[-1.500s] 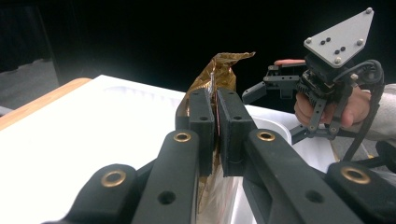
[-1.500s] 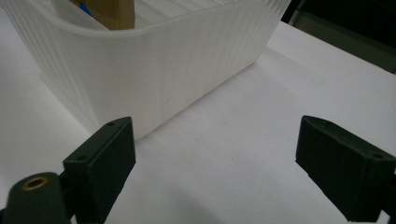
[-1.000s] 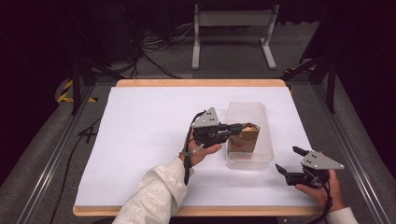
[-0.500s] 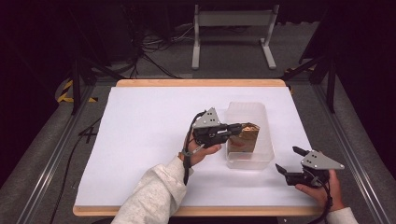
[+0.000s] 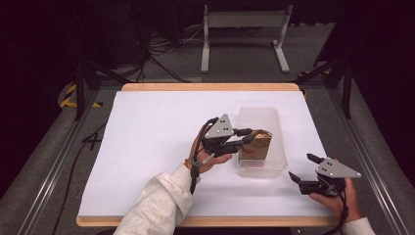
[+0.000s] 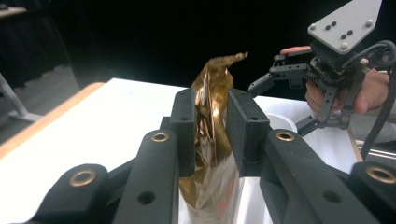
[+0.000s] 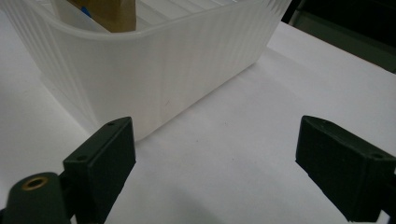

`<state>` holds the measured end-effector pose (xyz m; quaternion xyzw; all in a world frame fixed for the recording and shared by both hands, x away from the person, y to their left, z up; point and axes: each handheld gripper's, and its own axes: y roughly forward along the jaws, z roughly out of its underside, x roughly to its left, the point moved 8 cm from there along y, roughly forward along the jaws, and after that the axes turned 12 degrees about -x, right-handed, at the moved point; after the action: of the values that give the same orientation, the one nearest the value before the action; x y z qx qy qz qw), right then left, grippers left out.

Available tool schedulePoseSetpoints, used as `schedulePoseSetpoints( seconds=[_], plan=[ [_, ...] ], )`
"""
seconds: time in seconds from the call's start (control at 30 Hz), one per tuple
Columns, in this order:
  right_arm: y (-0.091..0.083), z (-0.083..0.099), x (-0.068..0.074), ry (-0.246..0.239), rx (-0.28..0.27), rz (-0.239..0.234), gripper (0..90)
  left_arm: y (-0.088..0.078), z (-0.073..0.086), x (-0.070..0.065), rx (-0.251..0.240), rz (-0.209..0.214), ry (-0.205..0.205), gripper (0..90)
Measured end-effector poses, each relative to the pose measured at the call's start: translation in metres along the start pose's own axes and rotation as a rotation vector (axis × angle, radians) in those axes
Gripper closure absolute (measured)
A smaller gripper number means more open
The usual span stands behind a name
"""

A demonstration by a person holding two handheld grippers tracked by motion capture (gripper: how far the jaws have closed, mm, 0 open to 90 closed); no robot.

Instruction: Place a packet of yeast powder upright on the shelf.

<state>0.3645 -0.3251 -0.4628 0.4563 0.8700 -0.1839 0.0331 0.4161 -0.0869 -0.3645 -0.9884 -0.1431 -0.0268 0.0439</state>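
Gold foil bag (image 5: 258,143): stands in the near half of the clear plastic bin (image 5: 274,164), close to the wall on the left gripper's side.
Bag's long axis: roughly upright; from the left gripper view (image 6: 211,121) the crimped top edge points up and curls a little toward the right gripper, while the wider bottom with red print sits low inside the bin.
Bag's flat faces: turned toward the two pads, so the pouch shows edge-on between them.
Left gripper (image 5: 244,137): held by a hand in a light sleeve, reaching in level over the bin's wall from the left, grey plate on top.
Left jaws: they have just been opening; the bag is between them, but in the left gripper view (image 6: 211,135) the pads stand slightly off the foil on both sides, so the hold is released.
Right gripper (image 5: 303,169): held low at the near right corner of the counter (image 5: 147,127), apart from the bin's near end.
Right jaws: spread wide with nothing between them; in the right gripper view (image 7: 215,154) they frame bare white surface, the ribbed bin wall (image 7: 154,70) just ahead.
Bin: lies lengthwise away from the person, right of the counter's middle.
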Motion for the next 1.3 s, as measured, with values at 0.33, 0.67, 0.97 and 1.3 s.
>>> schedulePoseSetpoints(
  seconds=[0.33,0.67,0.97,1.3],
  plan=[
    [-0.001,-0.001,-0.001,0.0,-0.005,0.005,12.6,-0.011,-0.001,0.005,0.036,-0.033,0.047,67.6],
    [-0.001,-0.001,0.0,0.001,-0.003,0.004,12.6,-0.022,0.004,0.009,0.089,-0.071,0.092,56.1],
    [-0.002,-0.002,-0.001,-0.003,-0.006,0.007,12.6,-0.036,0.016,0.012,0.172,-0.1,0.14,49.9],
    [-0.002,-0.002,-0.001,-0.003,-0.006,0.007,12.7,-0.043,0.04,0.015,0.246,-0.12,0.164,48.0]
  ],
)
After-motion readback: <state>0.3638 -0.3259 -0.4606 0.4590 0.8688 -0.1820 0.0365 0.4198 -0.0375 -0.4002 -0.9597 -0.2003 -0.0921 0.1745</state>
